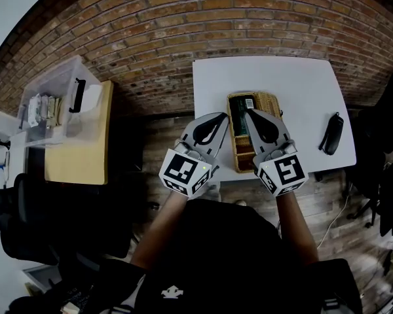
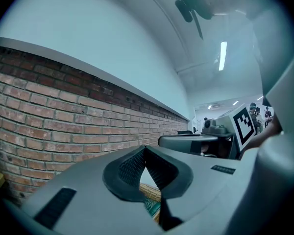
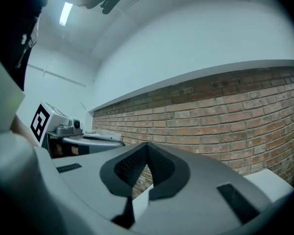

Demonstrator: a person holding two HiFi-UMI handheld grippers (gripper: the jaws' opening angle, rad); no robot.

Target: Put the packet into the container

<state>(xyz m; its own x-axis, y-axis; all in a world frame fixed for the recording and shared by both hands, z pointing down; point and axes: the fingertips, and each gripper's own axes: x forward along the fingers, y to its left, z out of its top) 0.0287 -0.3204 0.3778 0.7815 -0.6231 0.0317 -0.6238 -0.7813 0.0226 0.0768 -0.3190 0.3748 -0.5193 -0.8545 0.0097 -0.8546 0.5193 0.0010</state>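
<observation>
A wicker basket (image 1: 272,102) stands on the white table (image 1: 295,84), near its front edge. A green packet (image 1: 243,108) lies inside it along the left side. My left gripper (image 1: 219,118) hovers just left of the basket, its jaws shut with nothing between them. My right gripper (image 1: 250,114) hangs over the basket's near half, also shut and empty. In the left gripper view the closed left gripper (image 2: 146,150) fills the frame, with a sliver of basket (image 2: 148,192) and green packet (image 2: 152,207) below it. The right gripper (image 3: 147,148) points at the brick wall.
A black oblong object (image 1: 331,133) lies on the table's right side. A clear plastic bin (image 1: 52,103) sits on a wooden side table (image 1: 78,156) to the left. A black office chair (image 1: 19,221) stands at lower left. A brick wall (image 1: 183,18) runs behind the table.
</observation>
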